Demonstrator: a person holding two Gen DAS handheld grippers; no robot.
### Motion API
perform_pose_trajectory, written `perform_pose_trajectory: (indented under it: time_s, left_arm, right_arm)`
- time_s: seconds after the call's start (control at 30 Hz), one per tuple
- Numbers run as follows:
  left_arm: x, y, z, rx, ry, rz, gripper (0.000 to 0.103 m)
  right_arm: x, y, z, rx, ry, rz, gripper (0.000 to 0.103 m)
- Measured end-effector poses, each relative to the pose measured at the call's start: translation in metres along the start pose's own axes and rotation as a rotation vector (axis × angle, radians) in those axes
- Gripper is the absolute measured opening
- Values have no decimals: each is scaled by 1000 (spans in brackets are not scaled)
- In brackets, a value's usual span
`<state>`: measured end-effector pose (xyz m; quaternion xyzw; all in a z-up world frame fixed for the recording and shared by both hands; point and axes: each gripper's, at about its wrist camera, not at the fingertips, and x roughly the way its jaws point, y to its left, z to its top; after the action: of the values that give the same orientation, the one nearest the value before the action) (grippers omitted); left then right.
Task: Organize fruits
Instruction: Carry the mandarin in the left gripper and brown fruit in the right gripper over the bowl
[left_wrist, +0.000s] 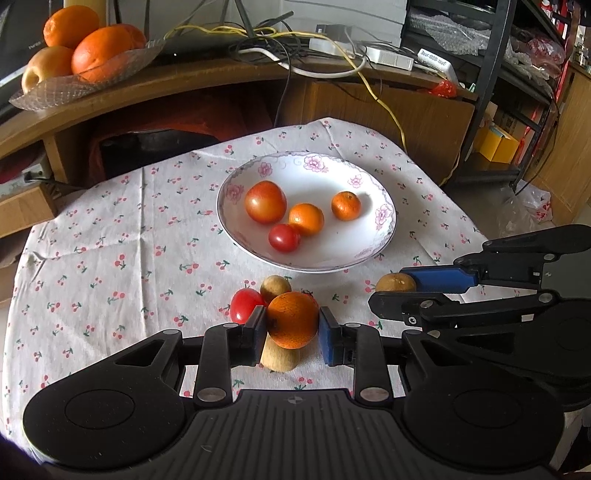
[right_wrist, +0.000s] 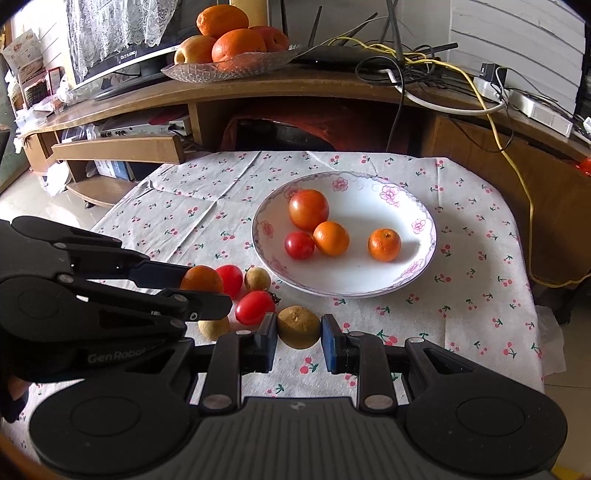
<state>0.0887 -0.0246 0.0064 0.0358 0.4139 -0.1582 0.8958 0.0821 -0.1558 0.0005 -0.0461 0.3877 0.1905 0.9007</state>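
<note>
While I am working over the cherry-print cloth (left_wrist: 110, 236), my left tongs (left_wrist: 291, 325) are squeezing a small orange (left_wrist: 293, 319) between both pads, the fruit sitting proud of the fingers with a pale brown fruit (left_wrist: 277, 357) showing under it; just beside the left finger a red cherry tomato (left_wrist: 244, 305) is lying on the cloth, and a small tan fruit (left_wrist: 275, 287) is sitting right behind the orange; from the right wrist view a second cherry tomato (right_wrist: 255, 307) is lying between the two tools, close to my left tongs' near finger. Beyond this cluster the white flowered plate (left_wrist: 332, 254) is holding a large tomato (left_wrist: 265, 202), a small red tomato (left_wrist: 284, 237) and two small oranges, one (left_wrist: 306, 219) touching both tomatoes and one (left_wrist: 345, 205) sitting apart toward the right rim. Further right, my right tongs (right_wrist: 299, 338) are standing around a brownish-green fruit (right_wrist: 298, 327) that is resting on the cloth near the plate's front edge; the left pad is touching it or nearly so, while a thin gap is showing at the blue right pad, so the tongs are apart and not gripping. Behind the table, a glass dish (right_wrist: 221, 68) on the wooden shelf (right_wrist: 258, 88) is carrying larger oranges and an apple.
</note>
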Motion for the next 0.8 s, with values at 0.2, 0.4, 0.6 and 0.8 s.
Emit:
perform_pose_trajectory:
  time_s: [0.2, 0.4, 0.6, 0.8]
  left_arm:
    - [2, -1, 12, 5, -22, 4, 36]
    - [10, -3, 23, 13, -34, 8, 35]
    - [21, -2, 35, 17, -46, 11, 35]
    - [38, 1, 44, 17, -40, 15, 35]
  right_arm:
    - [0, -9, 9, 30, -18, -9, 26]
    - [4, -19, 16, 60, -29, -20, 26]
    - [11, -27, 24, 69, -47, -33, 26]
    - [27, -37, 30, 78, -40, -47, 26]
